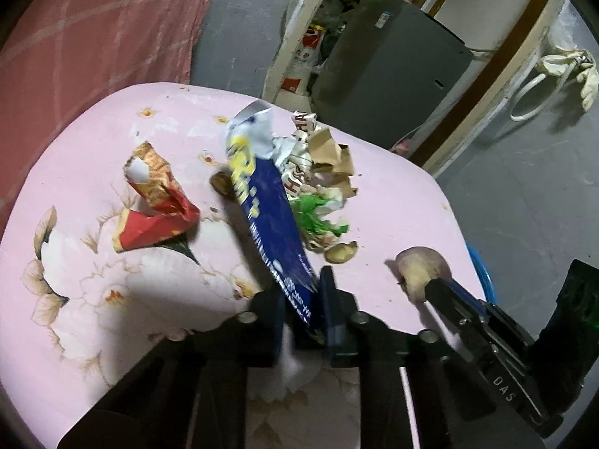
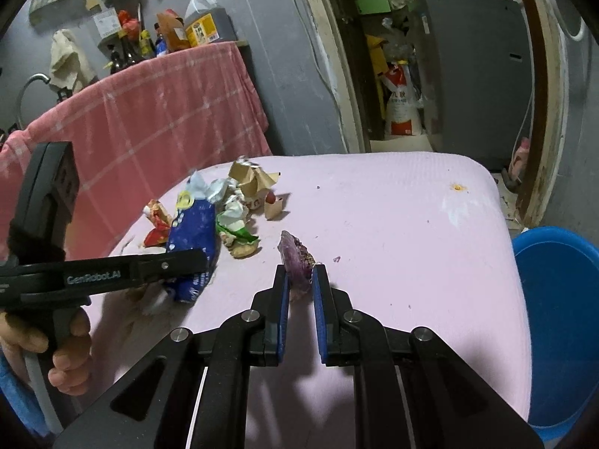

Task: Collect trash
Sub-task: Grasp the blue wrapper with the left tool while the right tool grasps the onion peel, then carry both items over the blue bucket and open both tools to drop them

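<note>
The blue wrapper (image 1: 269, 209) runs lengthwise toward 11 o'clock from the left gripper (image 1: 301, 299), clamped on its end. The right gripper (image 2: 300, 280), angled downward, pinches a peel (image 2: 295, 258).

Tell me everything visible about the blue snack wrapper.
The blue snack wrapper is a long, crinkled foil-like bag, dark blue with yellow lettering and small white print, its torn silvery top pointing away. The left tool is shut on its lower end. It slants up over the pink flowered tablecloth, beside the crumpled paper pile.
</note>
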A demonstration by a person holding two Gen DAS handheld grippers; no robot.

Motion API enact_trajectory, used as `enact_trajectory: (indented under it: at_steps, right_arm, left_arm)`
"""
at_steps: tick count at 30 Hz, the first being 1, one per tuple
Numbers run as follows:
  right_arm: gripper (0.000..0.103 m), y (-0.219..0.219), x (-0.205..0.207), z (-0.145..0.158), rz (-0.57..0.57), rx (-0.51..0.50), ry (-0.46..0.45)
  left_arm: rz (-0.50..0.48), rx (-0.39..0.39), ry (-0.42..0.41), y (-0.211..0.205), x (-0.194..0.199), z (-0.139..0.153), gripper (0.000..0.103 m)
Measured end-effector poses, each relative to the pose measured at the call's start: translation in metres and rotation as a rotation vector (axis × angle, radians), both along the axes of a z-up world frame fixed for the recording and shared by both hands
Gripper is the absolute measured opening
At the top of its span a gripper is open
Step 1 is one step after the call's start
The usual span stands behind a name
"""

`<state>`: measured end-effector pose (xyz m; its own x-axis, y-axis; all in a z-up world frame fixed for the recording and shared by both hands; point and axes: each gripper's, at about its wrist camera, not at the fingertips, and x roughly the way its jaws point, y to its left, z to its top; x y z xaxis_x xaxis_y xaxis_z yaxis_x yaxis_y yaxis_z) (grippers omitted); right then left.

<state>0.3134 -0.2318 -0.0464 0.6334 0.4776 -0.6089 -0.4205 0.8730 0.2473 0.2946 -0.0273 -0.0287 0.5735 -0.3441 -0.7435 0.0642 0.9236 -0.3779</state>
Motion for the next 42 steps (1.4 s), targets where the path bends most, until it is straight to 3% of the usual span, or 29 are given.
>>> enact_trajectory:
  at_steps: [13,18,20,22,27,36,39,42]
  right_arm:
    - [0.005,-0.020,-0.025,0.006,-0.026,0.095,-0.067]
    - [0.006,-0.021,-0.025,0.004,-0.018,0.099,-0.052]
    - [0.011,-0.020,-0.022,0.003,-0.038,0.089,-0.037]
    - [0.036,-0.021,-0.019,0.001,-0.051,0.087,-0.023]
    - [0.051,-0.020,-0.014,0.002,-0.066,0.047,-0.023]
    - [0.052,0.003,0.021,-0.006,-0.038,-0.117,0.061]
    - [0.038,0.006,0.020,-0.008,-0.048,-0.160,0.050]
    - [0.033,0.001,0.017,-0.008,-0.048,-0.145,0.041]
  left_arm:
    - [-0.038,0.057,-0.139,-0.017,-0.039,0.011,0.001]
    - [-0.029,0.071,-0.113,-0.020,-0.042,0.004,0.001]
    - [-0.026,0.070,-0.107,-0.019,-0.042,0.004,0.001]
    - [-0.024,0.075,-0.102,-0.018,-0.042,0.005,0.001]
    - [-0.021,0.072,-0.096,-0.016,-0.043,0.004,0.001]
    - [-0.017,0.066,-0.090,-0.009,-0.036,0.003,0.001]
    - [-0.020,0.071,-0.096,-0.010,-0.036,0.003,0.001]
    - [-0.023,0.082,-0.106,-0.012,-0.036,0.003,0.001]
